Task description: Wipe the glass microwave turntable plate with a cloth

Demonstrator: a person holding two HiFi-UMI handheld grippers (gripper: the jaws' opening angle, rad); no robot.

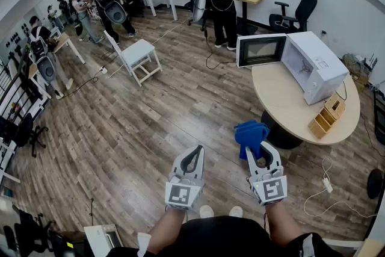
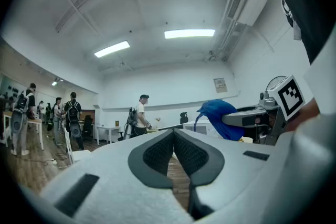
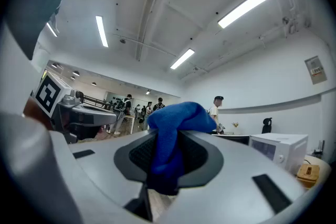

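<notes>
The approach is judged in hand: the blue cloth (image 1: 250,133) is clamped in the right tongs (image 1: 260,158); the left tongs (image 1: 193,155) are closed, empty. The microwave (image 1: 313,63) at one o'clock must be reached next.

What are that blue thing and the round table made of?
The blue cloth looks like soft matte fabric, perhaps microfibre: it bunches into limp folds. The round table looks like pale wood or wood-look laminate, smooth and even-coloured; I cannot tell which.

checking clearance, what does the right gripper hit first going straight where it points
The right gripper, shut on the blue cloth, would likely meet the round table first, left of the microwave; depth unclear.
</notes>
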